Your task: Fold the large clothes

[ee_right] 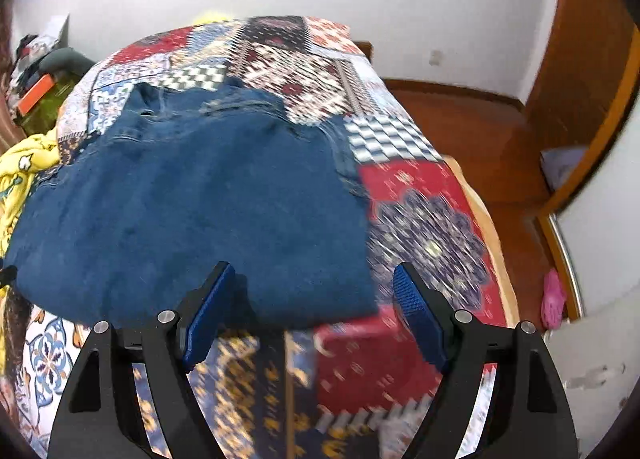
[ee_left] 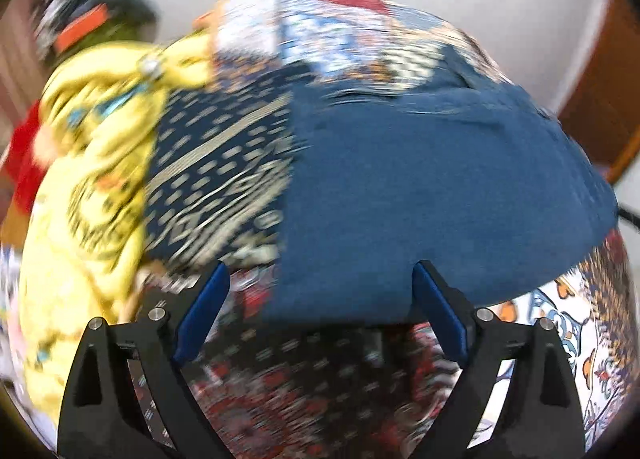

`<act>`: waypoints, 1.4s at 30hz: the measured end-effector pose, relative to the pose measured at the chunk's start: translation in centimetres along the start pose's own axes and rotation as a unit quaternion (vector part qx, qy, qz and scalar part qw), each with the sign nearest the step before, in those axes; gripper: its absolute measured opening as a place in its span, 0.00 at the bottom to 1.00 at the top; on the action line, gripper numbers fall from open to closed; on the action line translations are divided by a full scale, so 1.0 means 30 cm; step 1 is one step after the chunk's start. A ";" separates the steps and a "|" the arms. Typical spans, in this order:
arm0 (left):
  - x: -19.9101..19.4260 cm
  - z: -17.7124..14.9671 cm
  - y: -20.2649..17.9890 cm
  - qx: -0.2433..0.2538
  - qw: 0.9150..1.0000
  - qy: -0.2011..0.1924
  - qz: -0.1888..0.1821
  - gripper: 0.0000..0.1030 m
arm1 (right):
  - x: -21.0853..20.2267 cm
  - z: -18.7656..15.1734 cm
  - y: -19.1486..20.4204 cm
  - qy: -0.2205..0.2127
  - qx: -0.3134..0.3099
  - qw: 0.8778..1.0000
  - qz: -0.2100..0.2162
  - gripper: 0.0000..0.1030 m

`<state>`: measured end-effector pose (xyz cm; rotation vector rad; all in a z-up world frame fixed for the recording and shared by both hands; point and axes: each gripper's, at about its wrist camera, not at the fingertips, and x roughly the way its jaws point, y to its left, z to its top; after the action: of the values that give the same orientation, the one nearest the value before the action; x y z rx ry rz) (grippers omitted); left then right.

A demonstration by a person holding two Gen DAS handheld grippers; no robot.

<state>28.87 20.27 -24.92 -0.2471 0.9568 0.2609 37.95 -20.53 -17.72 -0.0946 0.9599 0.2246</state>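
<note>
Both claws, left (ee_left: 320, 287) and right (ee_right: 314, 287), are hanging released over the near edge of the folded jeans (ee_right: 192, 211) that are filling mid-frame on the quilt (ee_right: 424, 219), and I am risking pinching quilt along with denim if I am diving too deep.

- Blue denim garment (ee_right: 192, 203): heavy matt cloth, faintly mottled, stitched seams near its far edge.
- Patchwork bedspread (ee_right: 420, 199): thin printed cloth, matt.
- Yellow garment (ee_left: 100, 163): soft printed cloth, crumpled.
- Right claw (ee_right: 316, 315): matt black plastic arms, blue finely ribbed pads, shiny metal pins.
- Floor (ee_right: 480, 127): glossy reddish wood.
</note>
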 end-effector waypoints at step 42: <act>-0.084 0.107 -0.117 -0.155 0.971 -0.076 -0.167 0.23 | -0.068 -0.071 0.281 0.060 -0.019 0.992 0.109 0.81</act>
<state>31.10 17.73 -20.73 -0.6595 0.7063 0.1154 33.15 -13.00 -17.10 -0.0382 1.0875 0.4437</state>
